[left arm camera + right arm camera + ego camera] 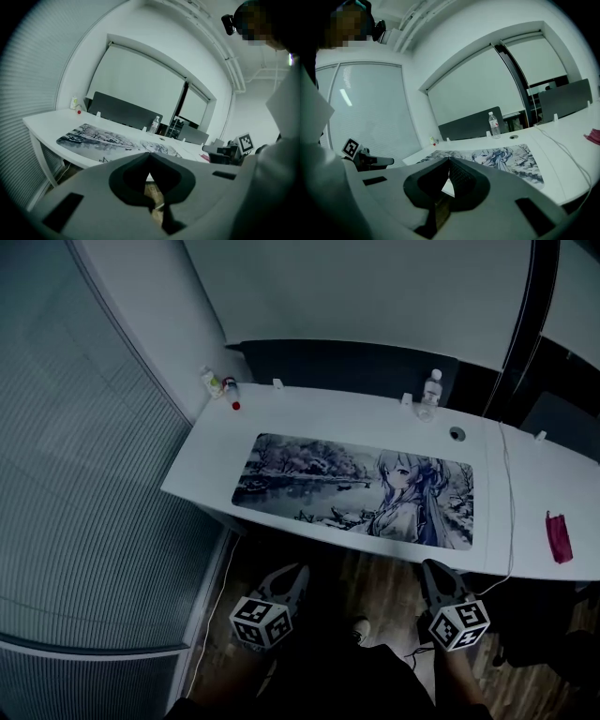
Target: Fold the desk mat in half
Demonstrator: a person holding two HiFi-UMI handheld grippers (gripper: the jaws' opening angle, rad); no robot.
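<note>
Mat (361,488): one, flat on desk (225,442); one bottle (430,390); left claw (296,572), right claw (433,568) both closed, empty.

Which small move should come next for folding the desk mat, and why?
The desk mat lies flat, unfolded, on the desk; the left hand-held gripper and right hand-held gripper hang below its edge, shut and empty. So probably raise both to the mat's near edge and open them.
</note>
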